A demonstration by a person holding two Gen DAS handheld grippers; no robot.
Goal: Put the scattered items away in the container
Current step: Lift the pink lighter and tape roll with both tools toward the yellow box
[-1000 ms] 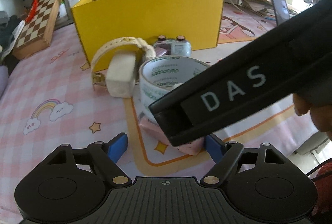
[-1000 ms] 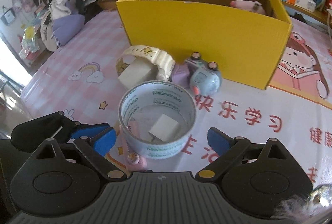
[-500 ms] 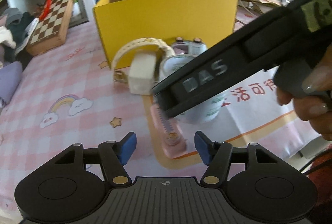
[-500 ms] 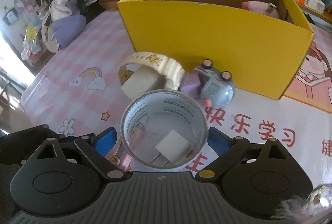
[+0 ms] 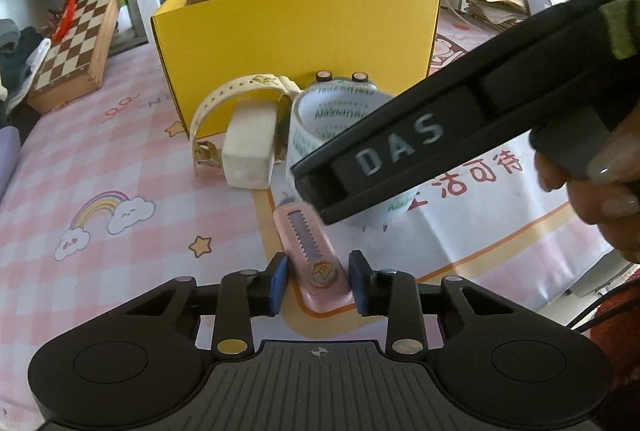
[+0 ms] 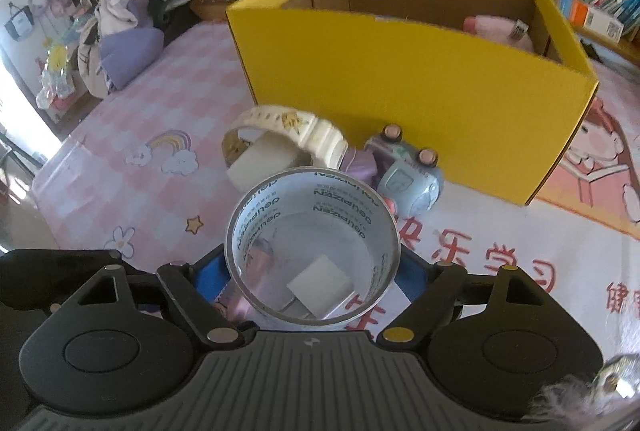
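Nearest the left wrist camera, the left tongs (image 5: 316, 283) have just been closing around the pink utility knife (image 5: 314, 251), which lies flat on the patterned surface (image 5: 120, 167). The blue pads (image 5: 279, 281) stand just beside its flanks near the butt end; a sliver of gap seems to remain on each side, so I judge it bracketed, not yet pinched. To do this well, finish the squeeze squarely across the body, low enough that the pads do not ride up over its rounded edges, and lift only once it is firm.

The right tongs (image 6: 314, 279) have likewise just been closing on the clear tape roll (image 6: 312, 247), which stands on its rim just beyond the knife. Its pads are mostly hidden behind the roll, so whether they press on it I cannot tell. A white plug (image 6: 320, 285) lies inside the ring; lift the roll straight up so it stays behind rather than being dragged.

Farther on lie a cream watch (image 6: 288, 135) on its white block and a small grey-blue gadget (image 6: 404, 179), close to the wall of the yellow box (image 6: 400, 79). The box is open-topped, with something pink already inside, so carry both loads clear over the front wall before releasing.
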